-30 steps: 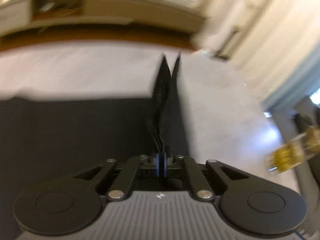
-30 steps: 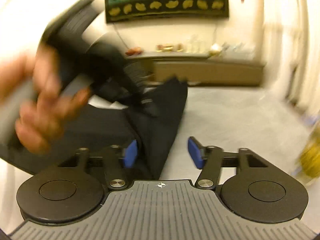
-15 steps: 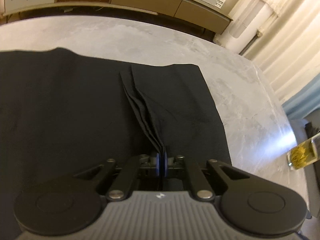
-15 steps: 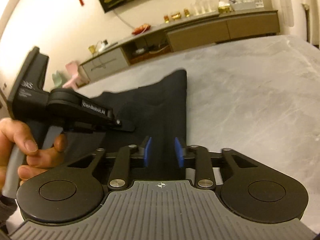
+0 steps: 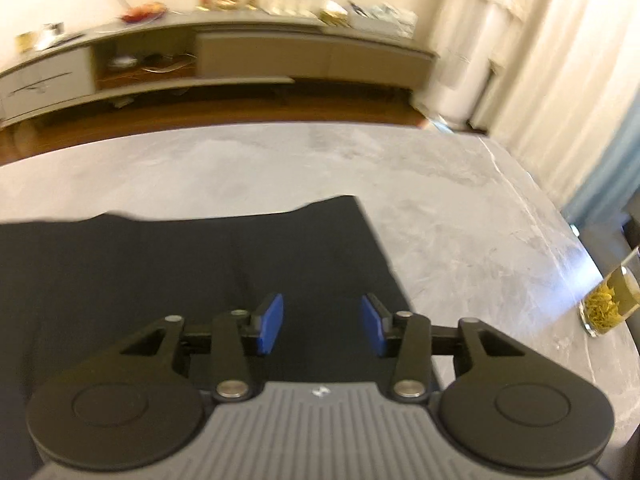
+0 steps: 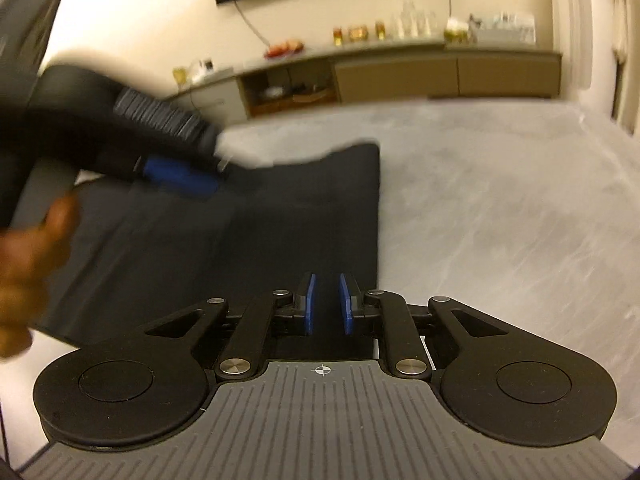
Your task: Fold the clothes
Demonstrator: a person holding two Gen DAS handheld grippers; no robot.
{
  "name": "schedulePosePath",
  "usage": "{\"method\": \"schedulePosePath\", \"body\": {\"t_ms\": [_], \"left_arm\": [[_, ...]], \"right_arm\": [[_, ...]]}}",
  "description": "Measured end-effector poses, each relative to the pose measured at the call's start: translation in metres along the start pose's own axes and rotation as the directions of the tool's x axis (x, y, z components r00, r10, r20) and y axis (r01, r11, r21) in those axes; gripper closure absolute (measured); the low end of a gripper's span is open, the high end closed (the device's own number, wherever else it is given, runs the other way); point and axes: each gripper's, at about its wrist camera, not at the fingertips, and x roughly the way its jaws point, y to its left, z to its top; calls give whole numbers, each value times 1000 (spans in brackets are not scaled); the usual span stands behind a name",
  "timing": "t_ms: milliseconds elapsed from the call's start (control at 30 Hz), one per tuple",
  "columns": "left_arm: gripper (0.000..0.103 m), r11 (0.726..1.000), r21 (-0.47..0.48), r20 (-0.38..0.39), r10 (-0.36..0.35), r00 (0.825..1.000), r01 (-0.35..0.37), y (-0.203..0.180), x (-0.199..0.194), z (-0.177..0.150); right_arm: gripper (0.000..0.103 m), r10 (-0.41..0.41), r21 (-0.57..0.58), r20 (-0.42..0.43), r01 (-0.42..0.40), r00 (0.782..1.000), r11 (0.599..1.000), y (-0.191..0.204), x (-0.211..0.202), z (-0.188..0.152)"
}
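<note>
A black garment [image 5: 200, 272] lies flat on the grey marbled table [image 5: 460, 208], its right edge running toward me. Just above it hovers my left gripper [image 5: 322, 326], its jaws opening, the blue pads [image 5: 270, 324] wide apart with nothing pinched between them. In the right wrist view the same left gripper [image 6: 192, 176] is a blur over the garment's [image 6: 280, 232] far part, held by a hand [image 6: 28, 248]. My right gripper [image 6: 328, 304] sits at the garment's near right edge. Its jaws are closing to a narrow gap, dark cloth showing between the pads.
A glass [image 5: 608, 304] with yellow contents stands near the table's right edge. Beyond the table's far edge runs a long low sideboard [image 5: 280, 56] with small items on top. Pale curtains [image 5: 560, 60] hang at the right.
My left gripper let go of the bunched fold and opened; the cloth now lies flat. My right gripper's jaws narrowed from wide apart to a slim gap over the garment's near edge.
</note>
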Motion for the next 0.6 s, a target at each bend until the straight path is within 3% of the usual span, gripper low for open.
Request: {"method": "schedulePosePath", "body": {"t_ms": [33, 133, 233, 367, 400, 500, 600], "left_arm": [[61, 999, 25, -29, -29, 999, 30, -6, 13, 7], [60, 992, 120, -120, -25, 992, 40, -28, 55, 19], [61, 983, 178, -105, 65, 992, -46, -36, 83, 29], [63, 985, 123, -100, 131, 986, -119, -26, 96, 46], [63, 990, 91, -93, 119, 989, -110, -22, 92, 49], [60, 999, 4, -56, 44, 997, -44, -8, 70, 57], [50, 999, 0, -56, -38, 998, 38, -12, 44, 49]], "right_arm": [[90, 2, 3, -15, -2, 1000, 1000, 1, 4, -2], [90, -10, -24, -34, 9, 999, 1000, 6, 5, -3], [91, -4, -27, -47, 2, 999, 1000, 5, 4, -2], [91, 24, -1, -69, -24, 997, 1000, -1, 1, -1], [90, 34, 6, -73, -34, 997, 999, -2, 1, -1], [69, 51, 42, -55, -49, 997, 998, -5, -6, -1], [51, -39, 100, 52, 34, 998, 994, -10, -23, 2]]}}
